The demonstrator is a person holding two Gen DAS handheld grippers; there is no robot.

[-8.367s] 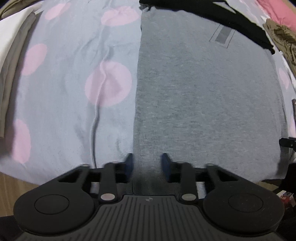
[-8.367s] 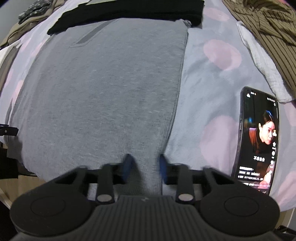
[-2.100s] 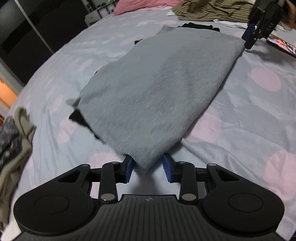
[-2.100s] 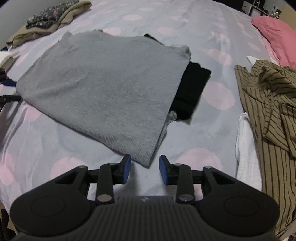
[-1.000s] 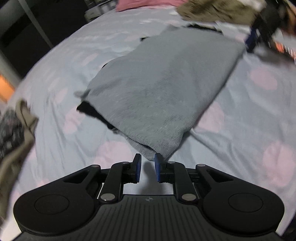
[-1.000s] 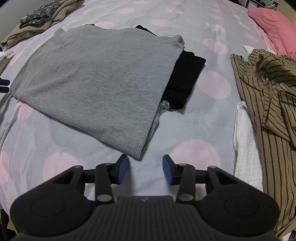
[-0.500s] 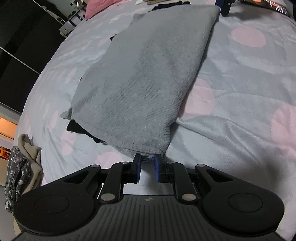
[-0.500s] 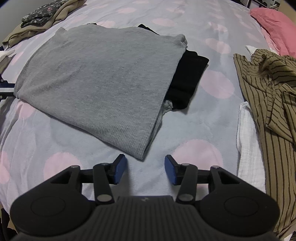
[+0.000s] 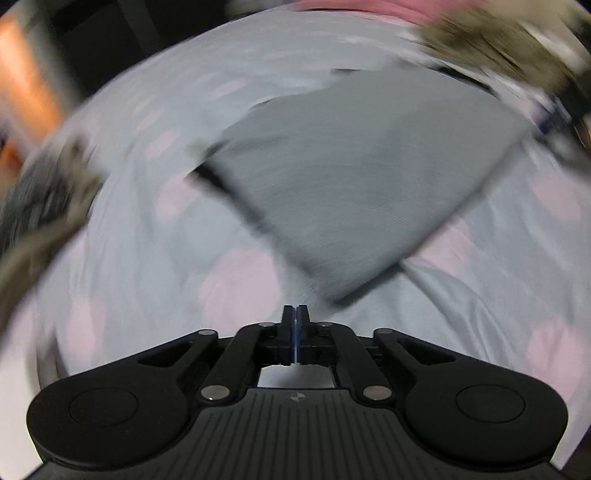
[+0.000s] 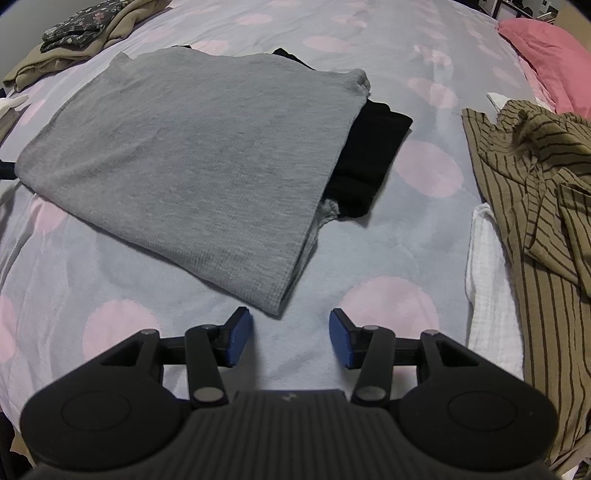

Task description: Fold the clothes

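We see the folded grey sweater (image 10: 207, 173) lying on the bed (image 10: 369, 243), over a black garment (image 10: 369, 162) that sticks out on its right side. Half a second ago our left claw (image 9: 296, 314) was pinched on the sweater's near corner; now its jaws are pressed fully together with nothing between them, and the sweater (image 9: 354, 177) corner lies just beyond the tips, apart from them. The left view has gone heavily blurred, so finer detail there cannot be told. Our right claw (image 10: 291, 338) hovers over the bedsheet with its jaws spread wide, a little wider than half a second ago, and the sweater's near corner sits just ahead, between the blue pads (image 10: 238, 339) but not touching them. To the right lie a striped brown shirt (image 10: 535, 177) and a white cloth (image 10: 487, 280), with a pink pillow (image 10: 546, 55) at the far right. A pile of clothes (image 10: 74, 29) rests at the far left.
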